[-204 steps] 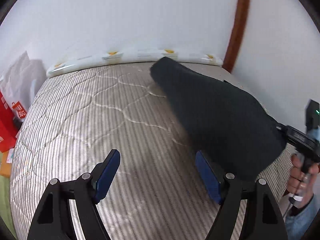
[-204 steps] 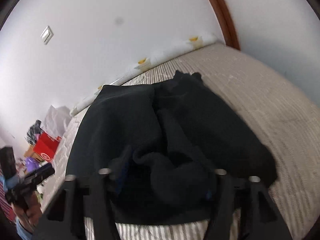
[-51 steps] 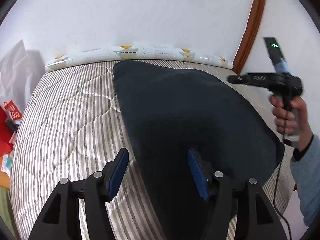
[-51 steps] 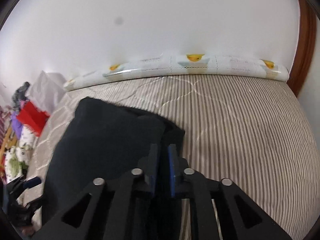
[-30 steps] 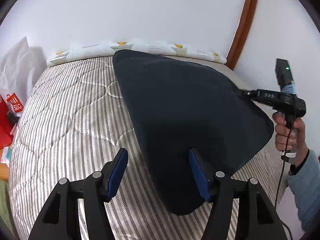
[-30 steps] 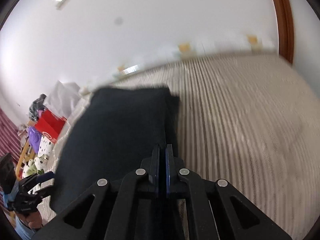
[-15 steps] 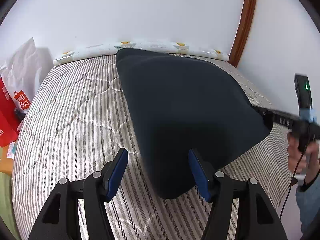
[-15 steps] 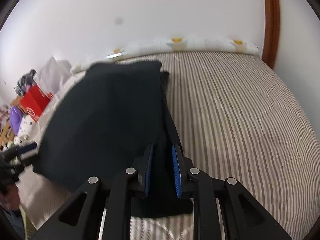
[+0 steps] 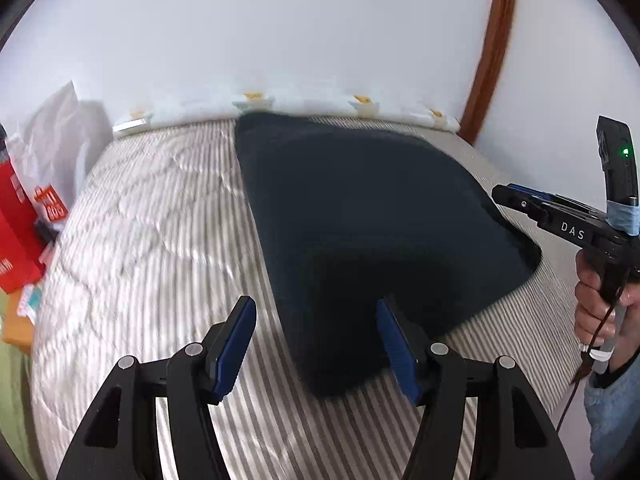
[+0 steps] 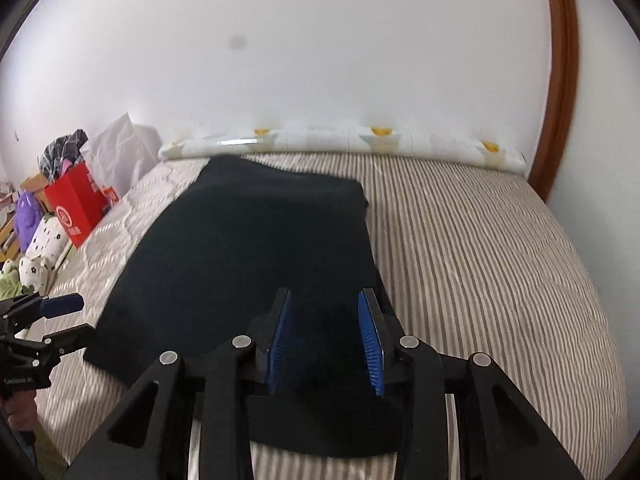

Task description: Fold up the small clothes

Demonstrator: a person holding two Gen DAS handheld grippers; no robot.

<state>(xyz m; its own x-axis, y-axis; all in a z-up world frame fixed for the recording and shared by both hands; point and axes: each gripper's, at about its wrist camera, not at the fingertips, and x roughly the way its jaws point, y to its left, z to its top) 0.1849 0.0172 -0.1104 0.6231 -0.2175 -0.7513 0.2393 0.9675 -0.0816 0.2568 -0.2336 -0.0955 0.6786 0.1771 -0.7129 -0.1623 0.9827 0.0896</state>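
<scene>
Dark garment (image 10: 256, 256) lay flat on the striped mattress (image 10: 480, 264), spread lengthwise toward the pillow (image 10: 340, 142) at the wall. Right hand-held gripper (image 10: 326, 342) hovered over the near edge, jaws opening, blue pads clear of the cloth, nothing pinched between them. Left hand-held gripper (image 9: 316, 344) stood open at the garment's near corner, cloth between the pads but not squeezed. In the left view, a hand (image 9: 600, 300) held the right tool by its handle. Red bag (image 10: 78, 204) and soft toys (image 10: 38, 248) sat beside the bed.
</scene>
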